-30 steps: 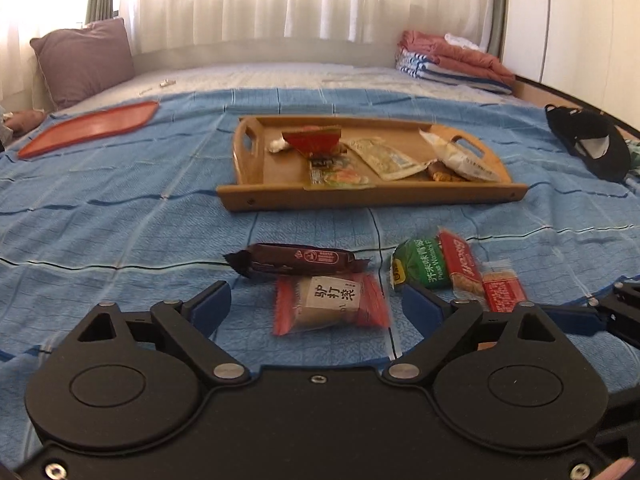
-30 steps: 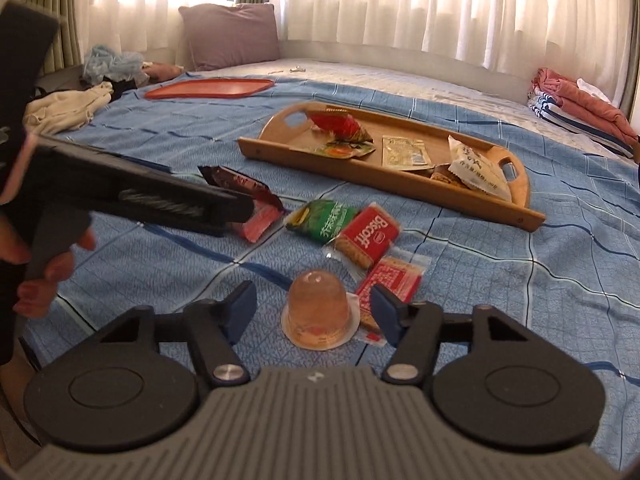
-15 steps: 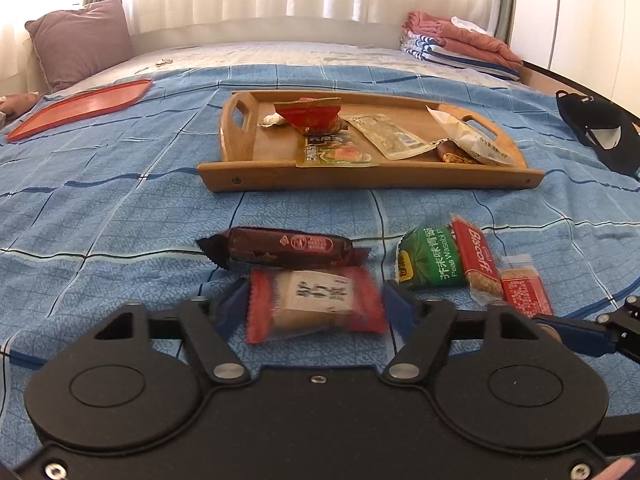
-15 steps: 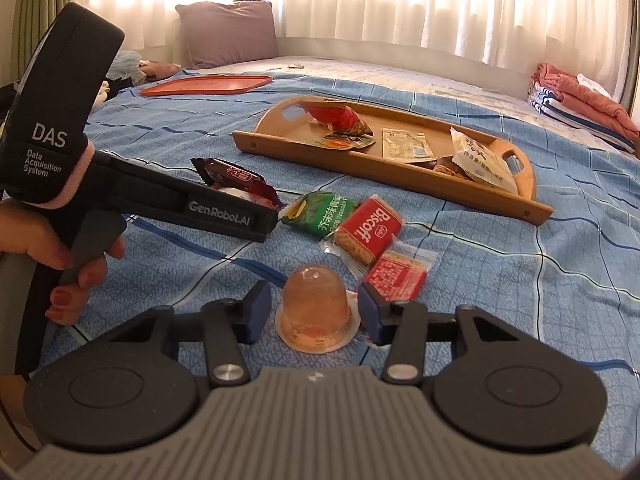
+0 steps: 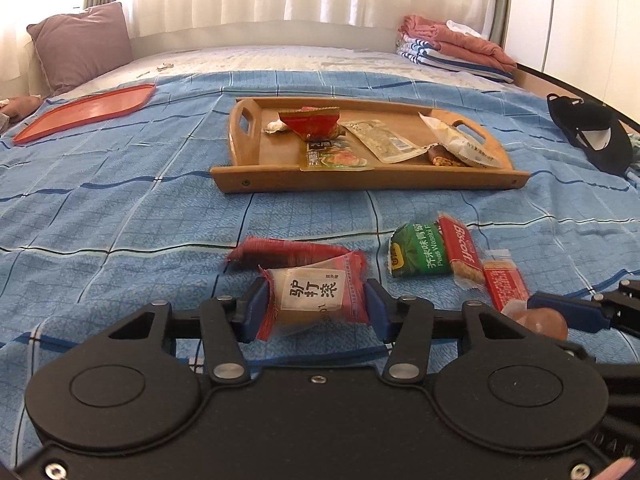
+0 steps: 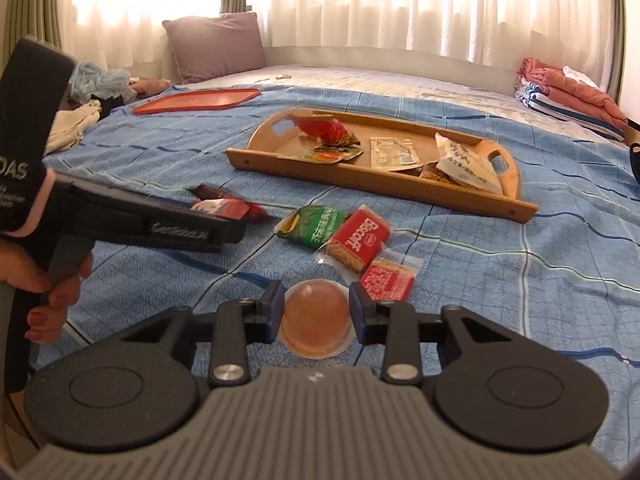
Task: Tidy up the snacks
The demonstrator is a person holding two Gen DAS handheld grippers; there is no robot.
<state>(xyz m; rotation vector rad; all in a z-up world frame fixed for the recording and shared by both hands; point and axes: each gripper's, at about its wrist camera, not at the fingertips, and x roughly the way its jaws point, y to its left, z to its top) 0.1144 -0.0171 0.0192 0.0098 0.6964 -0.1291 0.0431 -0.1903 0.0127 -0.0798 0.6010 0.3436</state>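
Left wrist view: my left gripper [image 5: 316, 309] squeezes the red candy pack [image 5: 314, 298], and my right gripper [image 6: 316, 312] squeezes the jelly cup [image 6: 315, 322], both near the wooden tray [image 5: 360, 178].

The bedspread [image 5: 120, 208] is blue, crossed by a grid of thin dark and white lines. On it sits a honey-brown wooden tray [image 5: 360, 178]; left of and beyond the tray lies a flat orange-red lid [image 5: 86, 110]. Nearer than the tray lie a green pea packet [image 5: 416, 250] and a red Biscoff biscuit pack [image 5: 460, 250] with white lettering. The left hand-held gripper [image 5: 314, 310] has blue pads on black, around a red-edged sweet [image 5: 314, 298] with a white label. The jelly cup [image 6: 316, 320] is translucent orange.
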